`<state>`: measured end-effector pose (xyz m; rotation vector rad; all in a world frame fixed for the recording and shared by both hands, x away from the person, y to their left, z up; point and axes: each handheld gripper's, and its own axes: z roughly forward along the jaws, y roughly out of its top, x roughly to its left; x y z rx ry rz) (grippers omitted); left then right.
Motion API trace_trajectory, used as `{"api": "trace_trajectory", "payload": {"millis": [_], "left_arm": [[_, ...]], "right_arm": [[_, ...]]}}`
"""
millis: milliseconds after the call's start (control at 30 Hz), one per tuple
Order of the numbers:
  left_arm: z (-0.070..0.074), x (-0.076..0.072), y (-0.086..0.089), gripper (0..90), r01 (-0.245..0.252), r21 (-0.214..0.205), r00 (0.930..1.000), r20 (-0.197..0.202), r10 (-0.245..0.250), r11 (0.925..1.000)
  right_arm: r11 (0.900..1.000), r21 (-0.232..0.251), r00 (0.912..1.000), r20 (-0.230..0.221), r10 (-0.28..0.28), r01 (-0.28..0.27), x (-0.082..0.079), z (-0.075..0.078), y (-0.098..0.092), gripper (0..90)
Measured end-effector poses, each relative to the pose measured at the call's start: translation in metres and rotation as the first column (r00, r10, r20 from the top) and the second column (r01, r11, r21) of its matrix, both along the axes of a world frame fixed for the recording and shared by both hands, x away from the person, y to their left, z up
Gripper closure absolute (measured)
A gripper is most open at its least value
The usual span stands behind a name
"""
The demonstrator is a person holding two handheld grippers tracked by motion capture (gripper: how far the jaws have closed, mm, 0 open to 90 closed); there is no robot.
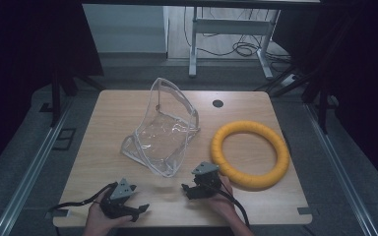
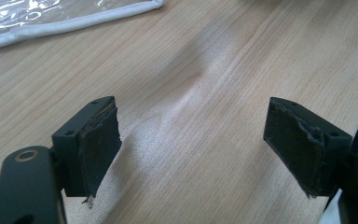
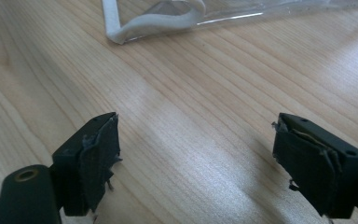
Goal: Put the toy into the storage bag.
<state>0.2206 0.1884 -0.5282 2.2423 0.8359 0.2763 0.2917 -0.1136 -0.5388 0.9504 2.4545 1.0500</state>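
Note:
A clear plastic bag (image 1: 163,128) with white piping stands half upright in the middle of the wooden table (image 1: 113,113). To its right lies a yellow ring (image 1: 250,153). My left gripper (image 1: 140,210) rests near the front edge, open, with bare wood between its pads; the bag's white edge (image 2: 65,23) lies beyond it. My right gripper (image 1: 184,190) sits just in front of the bag and left of the ring's near side, also open and holding nothing. The bag's white corner (image 3: 154,21) lies ahead of its jaws.
A dark round cable hole (image 1: 218,103) marks the table's far side. Beyond the table stand white desk legs (image 1: 193,44) with cables on the floor. Metal rails run along the floor on both sides.

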Motion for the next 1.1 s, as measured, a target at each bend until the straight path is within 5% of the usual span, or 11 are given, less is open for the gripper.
{"api": "trace_trajectory", "payload": {"millis": [767,1100], "left_arm": [[-0.001,-0.001,-0.001,18.4,0.000,-0.004,1.0000,-0.006,0.000,1.0000],[0.004,0.002,0.002,18.4,-0.015,-0.016,0.9999,-0.004,0.015,0.9998]], "right_arm": [[0.9955,0.083,0.9989,0.003,0.046,-0.047,-0.004,0.012,-0.007,25.3],[0.9892,0.111,0.9954,0.012,0.095,-0.096,-0.005,0.034,-0.017,28.2]]}}
